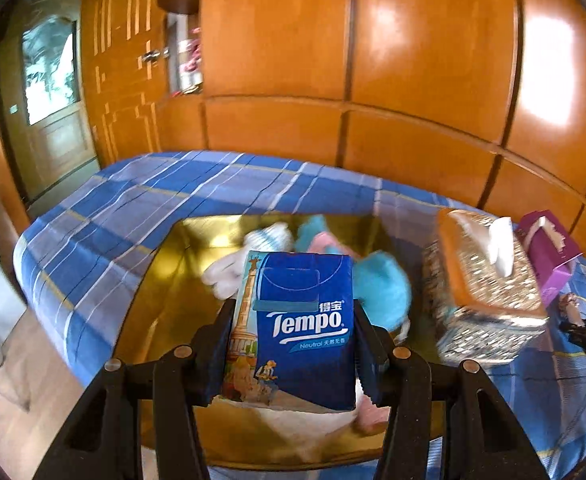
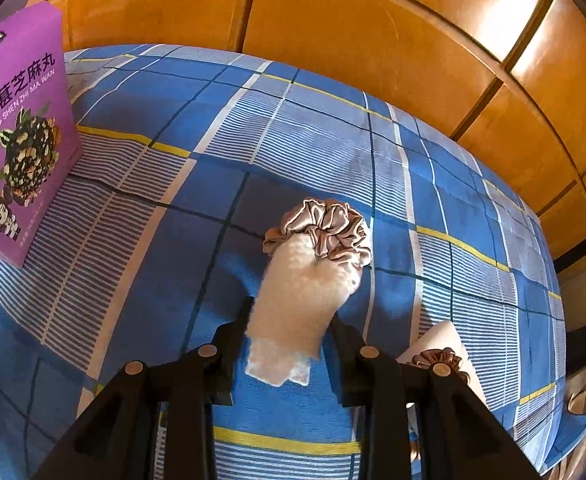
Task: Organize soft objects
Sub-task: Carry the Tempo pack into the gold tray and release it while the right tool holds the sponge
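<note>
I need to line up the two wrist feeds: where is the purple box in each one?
Left wrist: purple box at the far right, behind the glittery tissue box.
Right wrist: at the left edge, standing upright on the bed.
Shared landmark: the blue plaid bedsheet under it.

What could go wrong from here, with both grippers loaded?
1. The left gripper clamps the blue Tempo tissue pack above the gold box, already crowded with fluffy socks; it may land askew.
2. The right gripper pinches the white fluffy sock, whose tip overlaps the brown satin scrunchie; lifting could drag it along.
</note>
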`<action>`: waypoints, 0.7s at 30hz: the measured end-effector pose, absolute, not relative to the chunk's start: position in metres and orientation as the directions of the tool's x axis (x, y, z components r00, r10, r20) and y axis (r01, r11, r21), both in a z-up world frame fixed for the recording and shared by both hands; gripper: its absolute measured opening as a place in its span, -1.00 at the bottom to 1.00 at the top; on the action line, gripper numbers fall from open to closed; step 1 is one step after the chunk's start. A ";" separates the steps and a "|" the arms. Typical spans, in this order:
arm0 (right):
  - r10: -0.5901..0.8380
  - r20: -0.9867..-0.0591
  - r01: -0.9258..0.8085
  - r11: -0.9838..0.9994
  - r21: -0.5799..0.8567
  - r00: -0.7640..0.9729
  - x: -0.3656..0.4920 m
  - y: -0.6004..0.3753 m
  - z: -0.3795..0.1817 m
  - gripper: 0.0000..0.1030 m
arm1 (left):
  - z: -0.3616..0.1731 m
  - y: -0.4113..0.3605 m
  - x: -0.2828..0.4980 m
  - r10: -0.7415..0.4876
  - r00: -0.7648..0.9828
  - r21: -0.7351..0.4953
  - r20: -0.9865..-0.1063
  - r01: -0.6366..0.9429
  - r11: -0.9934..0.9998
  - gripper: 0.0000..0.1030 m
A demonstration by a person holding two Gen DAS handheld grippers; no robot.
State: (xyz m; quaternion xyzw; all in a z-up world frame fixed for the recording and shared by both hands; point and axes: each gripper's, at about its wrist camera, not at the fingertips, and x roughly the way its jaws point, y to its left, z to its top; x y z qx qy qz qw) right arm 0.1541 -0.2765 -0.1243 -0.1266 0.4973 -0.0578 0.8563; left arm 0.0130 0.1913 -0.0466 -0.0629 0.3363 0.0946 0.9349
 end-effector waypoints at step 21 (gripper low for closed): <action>-0.226 -0.836 -0.038 0.959 -0.282 0.500 0.156 -0.278 -0.126 -0.46 | -0.109 0.228 0.016 0.161 0.657 -0.061 -0.736 -0.301 0.952 0.08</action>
